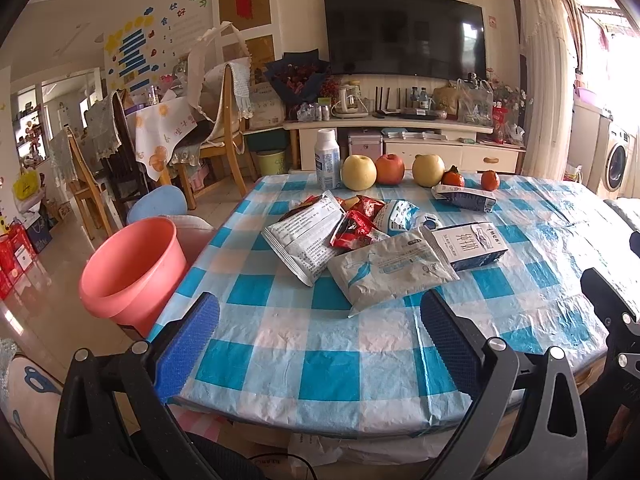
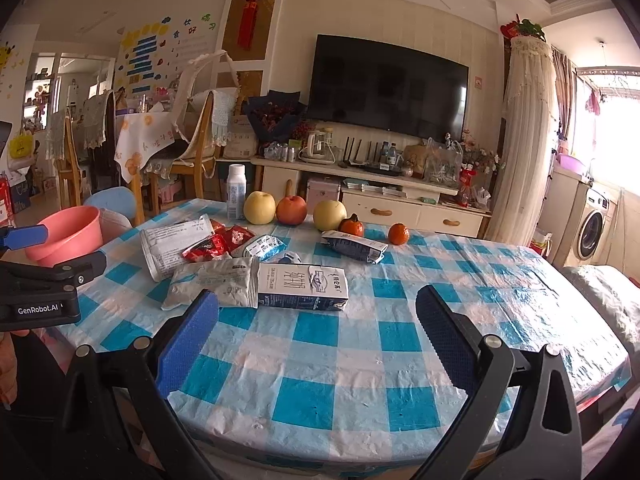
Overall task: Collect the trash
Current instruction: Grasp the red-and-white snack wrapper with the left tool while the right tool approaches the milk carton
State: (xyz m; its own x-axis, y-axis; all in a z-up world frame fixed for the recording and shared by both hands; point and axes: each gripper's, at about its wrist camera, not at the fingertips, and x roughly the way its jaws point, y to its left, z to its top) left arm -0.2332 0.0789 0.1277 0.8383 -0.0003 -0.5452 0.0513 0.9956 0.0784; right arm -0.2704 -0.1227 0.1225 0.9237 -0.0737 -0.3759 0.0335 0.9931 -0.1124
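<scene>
A pile of trash lies mid-table: a grey pouch (image 1: 392,276) (image 2: 212,280), a white printed pouch (image 1: 304,240) (image 2: 176,244), red wrappers (image 1: 360,220) (image 2: 216,244), a flattened milk carton (image 1: 472,246) (image 2: 304,284) and a crushed carton (image 1: 464,196) (image 2: 352,246) farther back. My left gripper (image 1: 320,332) is open over the table's near edge, just short of the grey pouch. My right gripper (image 2: 316,332) is open too, close in front of the milk carton. Neither holds anything. A pink bucket (image 1: 132,268) (image 2: 68,236) stands off the table's left side.
Along the far edge of the blue checked tablecloth (image 1: 320,360) stand a white bottle (image 1: 328,164), three apples or pears (image 1: 390,168) and two small oranges (image 1: 490,180). A blue stool (image 1: 158,204) and wooden chairs sit behind the bucket. A TV cabinet (image 1: 400,136) lines the back wall.
</scene>
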